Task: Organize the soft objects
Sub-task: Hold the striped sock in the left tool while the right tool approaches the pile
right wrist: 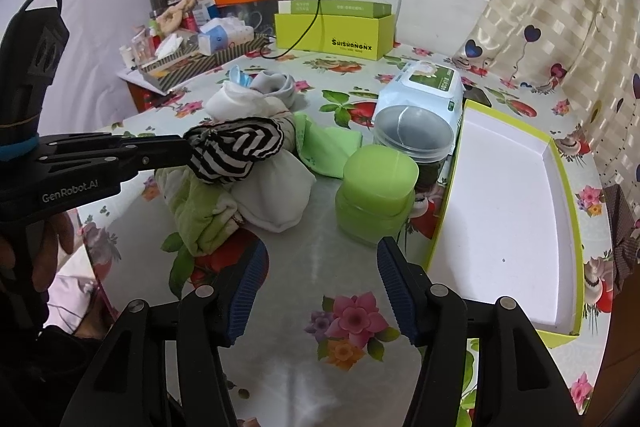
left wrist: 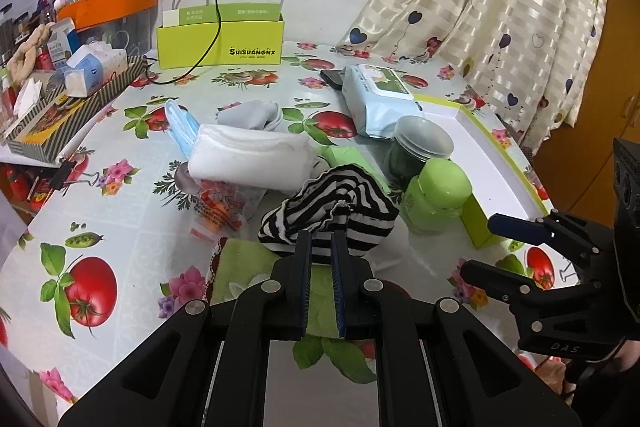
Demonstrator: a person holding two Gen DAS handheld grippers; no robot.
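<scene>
Left gripper (left wrist: 320, 247) jaws clamped on striped sock (left wrist: 332, 207), lifted just ahead of them over the desk (right wrist: 320, 227). Right gripper (right wrist: 322, 291) jaws wide open, empty. Carry sock high, clear green jar (right wrist: 376, 187), drop into white-lined tray (right wrist: 512, 195) beyond right jaws.

Black grippers (right wrist: 322, 291), ribbed blue-padded fingers (right wrist: 248, 287)

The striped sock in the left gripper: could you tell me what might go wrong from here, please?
1. The striped sock is pinched only at one edge by the left gripper, so it may slip out when lifted.
2. Its dangling bulk hangs close to the green jar and could nudge it on the way to the white tray.
3. It drapes over the green towel and might drag it along.
</scene>
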